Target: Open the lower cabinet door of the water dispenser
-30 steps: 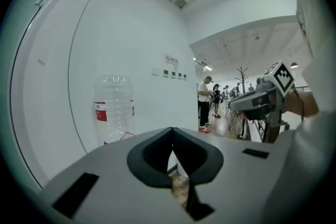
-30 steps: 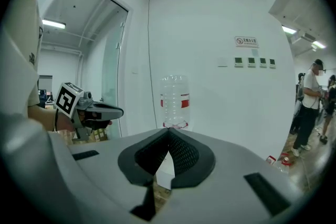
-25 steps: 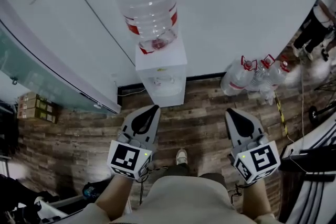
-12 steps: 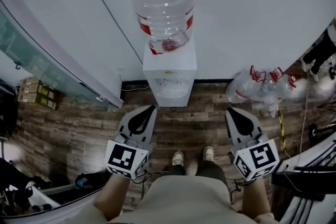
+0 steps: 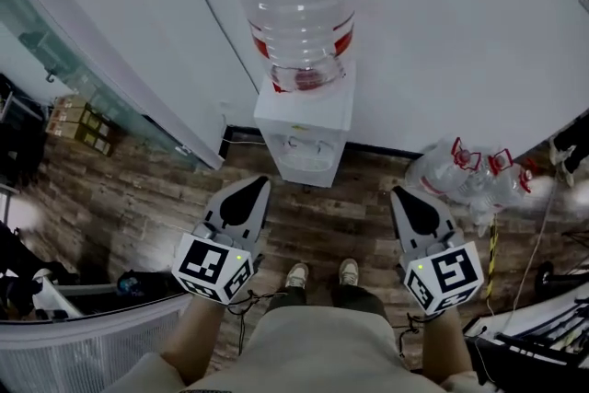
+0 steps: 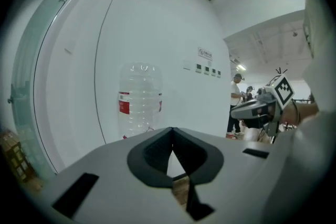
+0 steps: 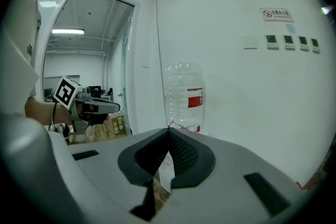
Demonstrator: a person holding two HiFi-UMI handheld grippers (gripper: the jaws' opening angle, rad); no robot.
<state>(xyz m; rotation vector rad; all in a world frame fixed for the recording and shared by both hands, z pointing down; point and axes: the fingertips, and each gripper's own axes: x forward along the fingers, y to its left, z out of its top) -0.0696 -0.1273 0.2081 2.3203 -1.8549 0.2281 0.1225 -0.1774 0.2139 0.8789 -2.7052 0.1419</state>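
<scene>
The white water dispenser (image 5: 304,129) stands against the white wall, with a large clear bottle (image 5: 296,5) with a red label upside down on top. From this steep angle only the top of its front shows; the lower cabinet door is hidden. My left gripper (image 5: 256,182) and right gripper (image 5: 398,191) hover side by side over the wooden floor, short of the dispenser and either side of it. Both are shut with nothing in them. The bottle (image 6: 139,99) rises above the closed jaws in the left gripper view, and the bottle (image 7: 184,96) does the same in the right gripper view.
Several spare water bottles (image 5: 469,175) lie on the floor against the wall at the right. A glass partition (image 5: 83,41) runs along the left, with cardboard boxes (image 5: 83,124) behind it. The person's shoes (image 5: 322,273) stand between the grippers. Another person (image 6: 235,102) stands far off.
The person has stepped closer to the dispenser, which now looms larger and more central. Both grippers moved forward with the body and stayed shut.
</scene>
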